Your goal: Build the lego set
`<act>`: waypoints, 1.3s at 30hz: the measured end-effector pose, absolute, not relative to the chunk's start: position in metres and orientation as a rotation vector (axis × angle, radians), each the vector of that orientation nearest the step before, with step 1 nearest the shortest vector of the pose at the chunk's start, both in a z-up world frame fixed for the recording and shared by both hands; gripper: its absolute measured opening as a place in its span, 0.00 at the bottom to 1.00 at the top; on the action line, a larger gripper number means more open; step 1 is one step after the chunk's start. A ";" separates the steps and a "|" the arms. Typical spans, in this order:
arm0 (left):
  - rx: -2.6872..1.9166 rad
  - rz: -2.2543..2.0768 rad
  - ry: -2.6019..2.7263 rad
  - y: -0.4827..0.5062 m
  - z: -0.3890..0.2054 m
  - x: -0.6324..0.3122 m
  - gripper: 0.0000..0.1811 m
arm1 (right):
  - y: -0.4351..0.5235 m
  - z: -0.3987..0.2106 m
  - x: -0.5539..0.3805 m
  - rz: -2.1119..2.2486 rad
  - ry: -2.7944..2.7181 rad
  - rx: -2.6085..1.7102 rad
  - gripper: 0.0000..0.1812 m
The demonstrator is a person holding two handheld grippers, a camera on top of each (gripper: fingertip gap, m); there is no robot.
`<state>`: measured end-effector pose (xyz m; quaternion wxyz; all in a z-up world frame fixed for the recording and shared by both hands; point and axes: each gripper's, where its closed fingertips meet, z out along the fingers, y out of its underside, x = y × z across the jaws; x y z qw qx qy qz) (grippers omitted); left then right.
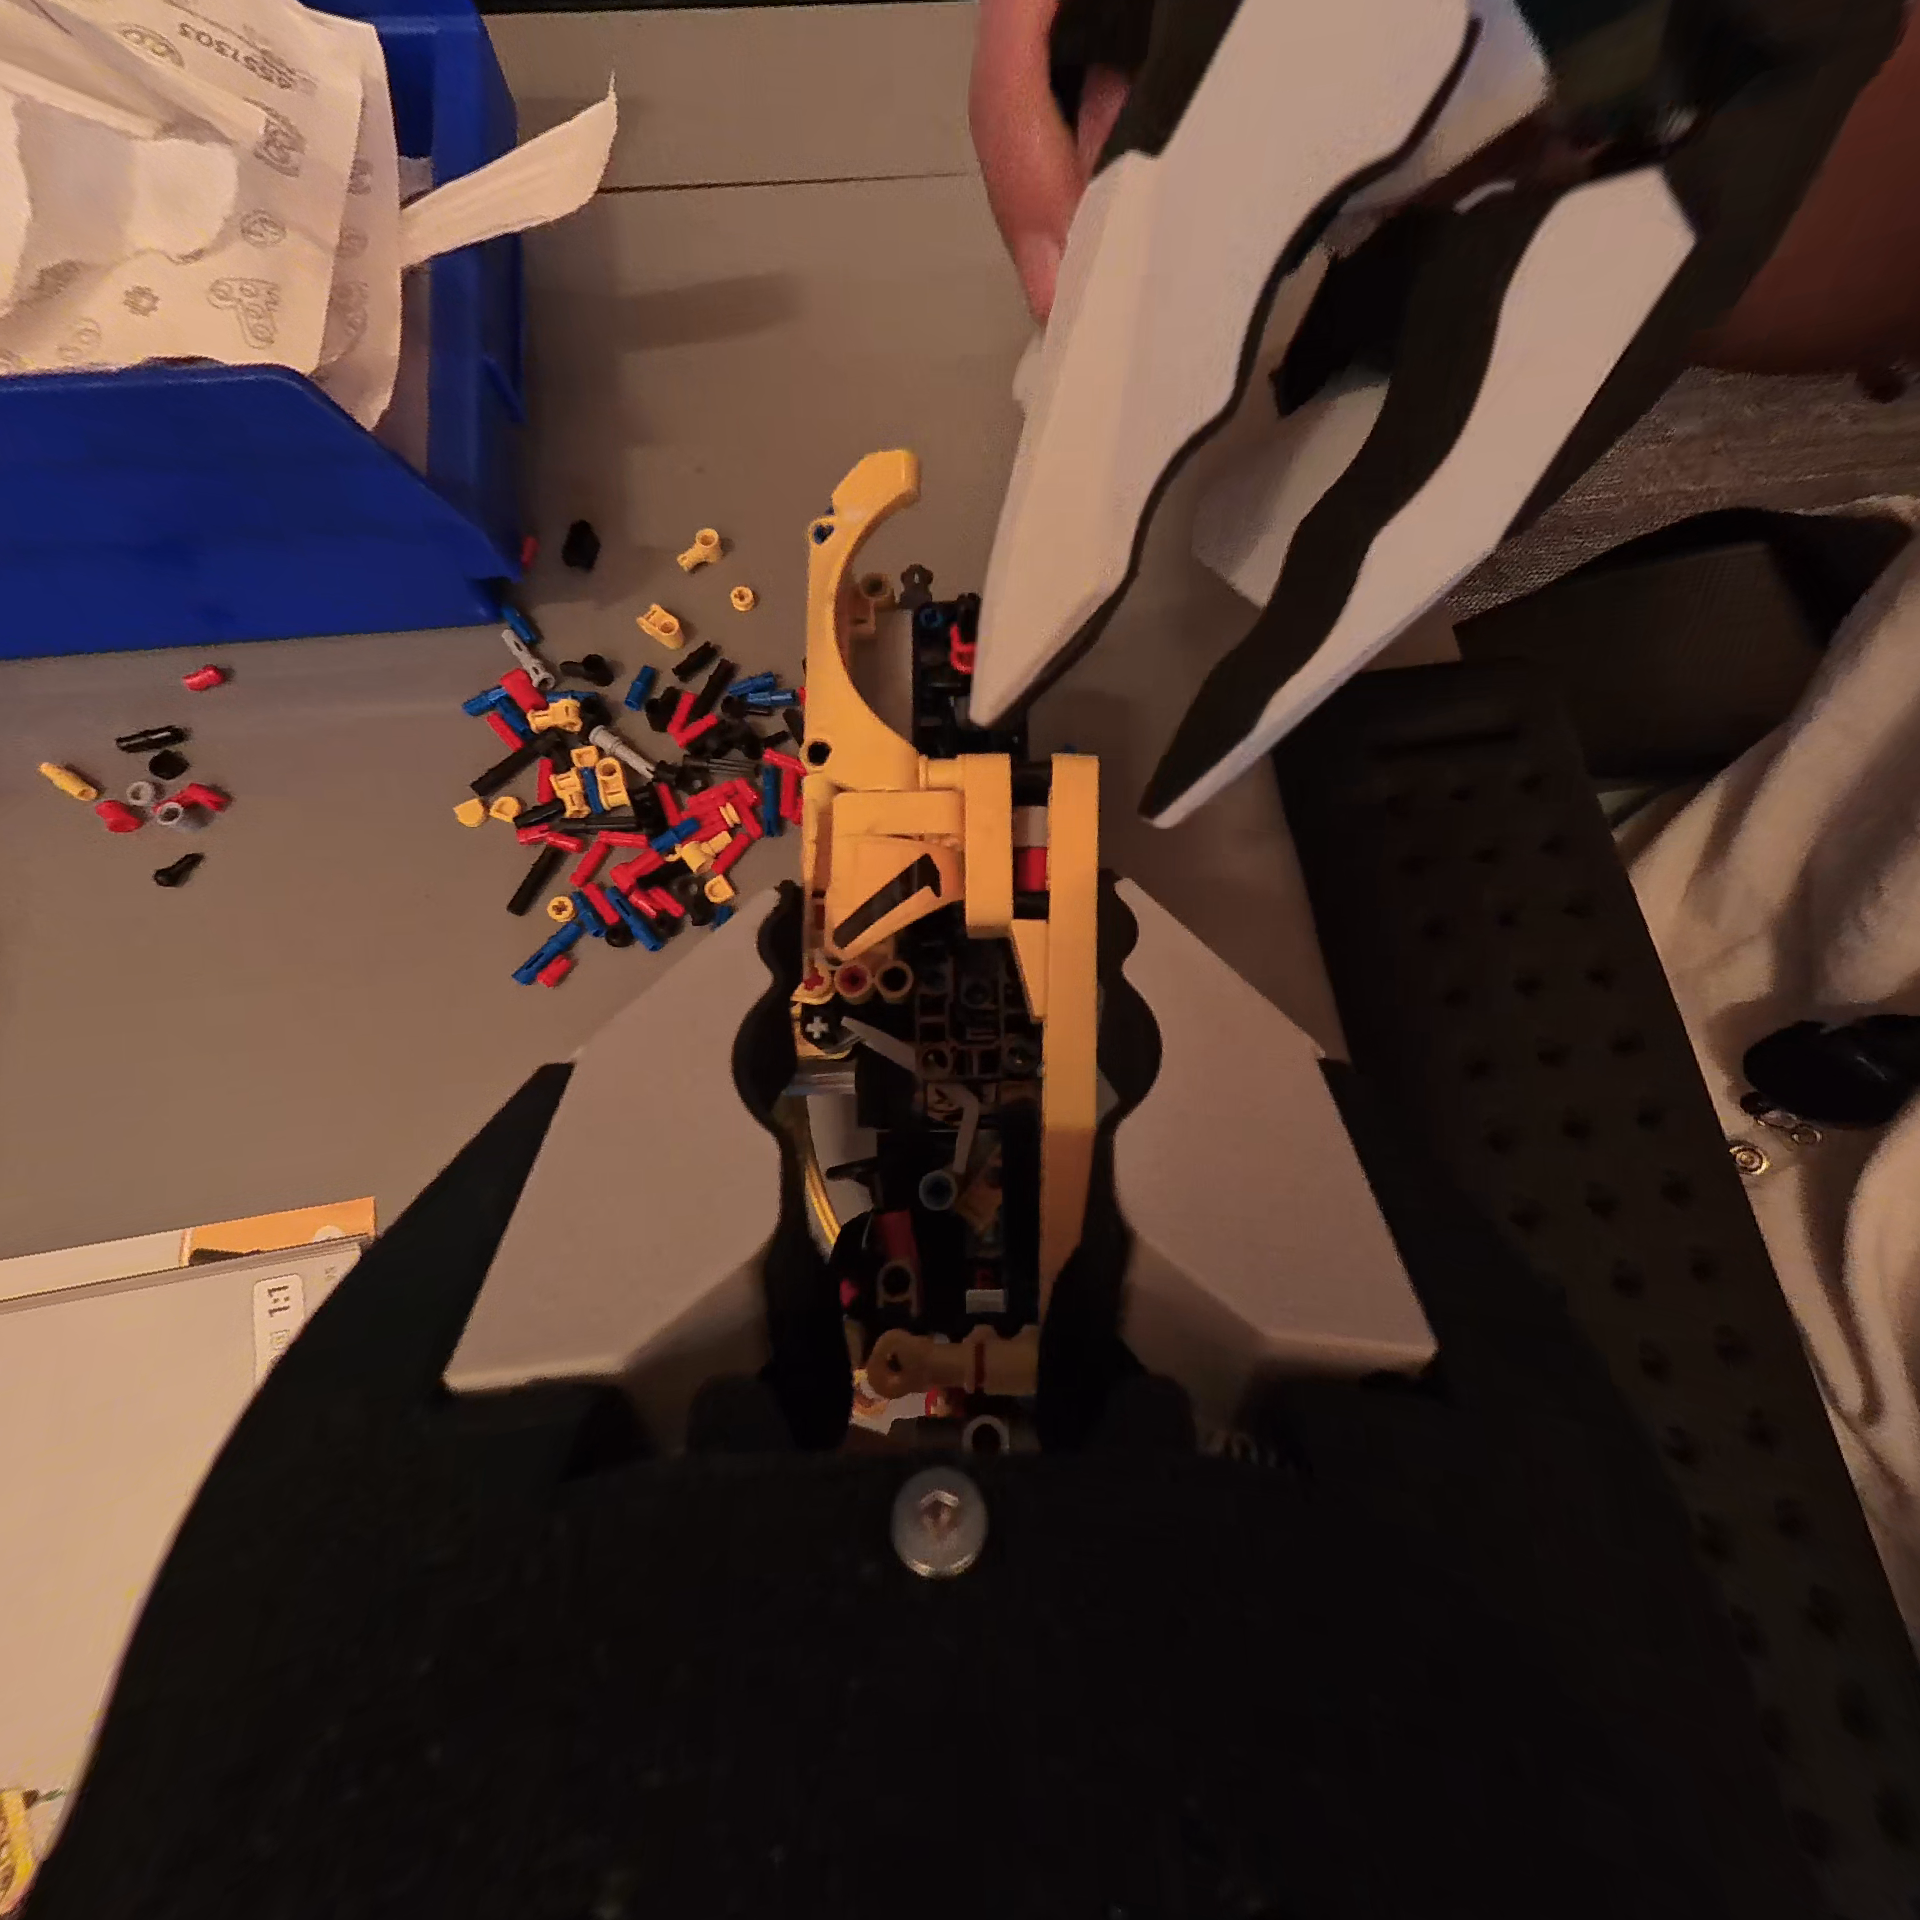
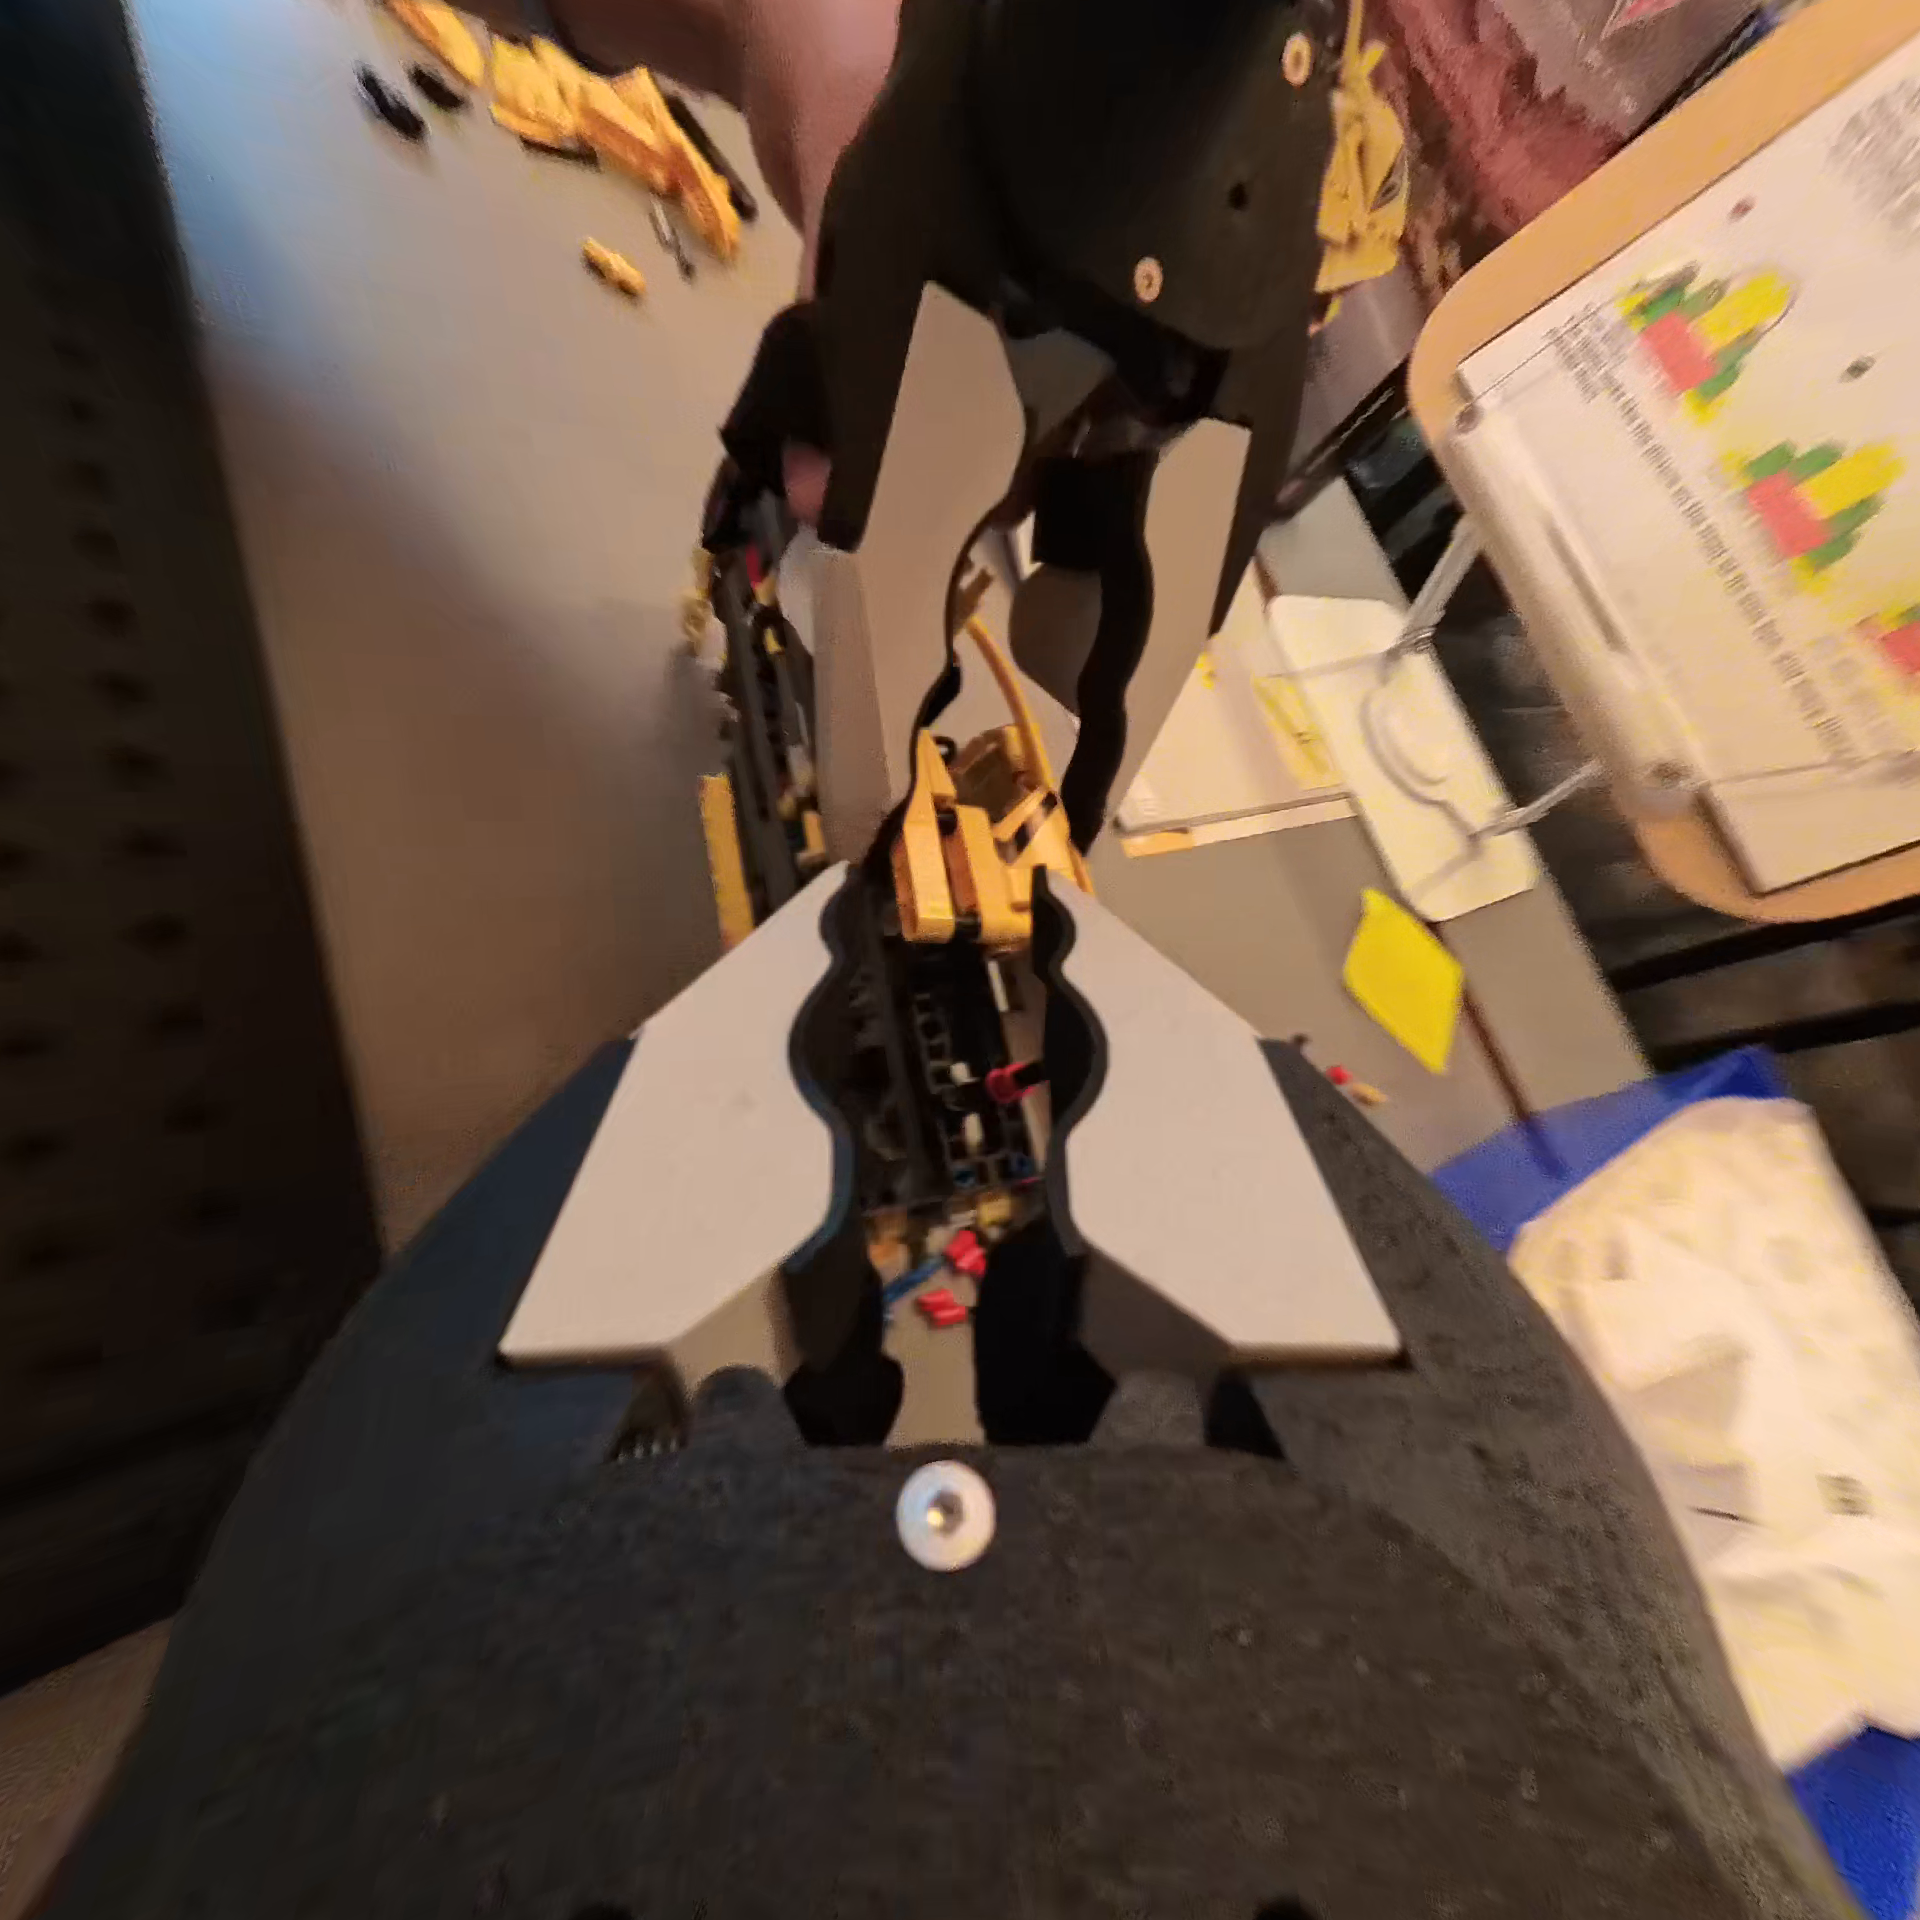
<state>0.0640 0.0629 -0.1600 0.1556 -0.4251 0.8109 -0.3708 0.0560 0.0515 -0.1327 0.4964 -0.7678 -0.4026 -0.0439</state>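
A yellow and black lego model [image 1: 894, 821] lies lengthwise between the fingers of my left gripper [image 1: 951, 894], which is shut on its near half. Its yellow curved arm [image 1: 847, 582] points away. My right gripper [image 1: 1070, 764] comes in from the upper right, its tips at the model's far end. In the right wrist view, which is blurred, my right gripper [image 2: 945, 878] is closed around the model's black frame [image 2: 935, 1070]. The left gripper [image 2: 966, 821] faces it from above on the same model.
A pile of small red, blue, black and yellow pins [image 1: 634, 800] lies left of the model on the grey table. Blue bins [image 1: 208, 499] hold paper bags [image 1: 177, 177]. A booklet [image 1: 135, 1403] lies near left, and a black perforated mat [image 1: 1507, 987] lies right. Yellow parts [image 2: 613, 114] lie farther off. The grippers are tip to tip, or close to it.
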 end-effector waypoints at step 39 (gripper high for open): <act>-1.217 -1.056 2.289 0.063 -0.159 0.064 0.30 | 0.056 -0.147 0.061 -0.403 -1.171 -1.776 0.08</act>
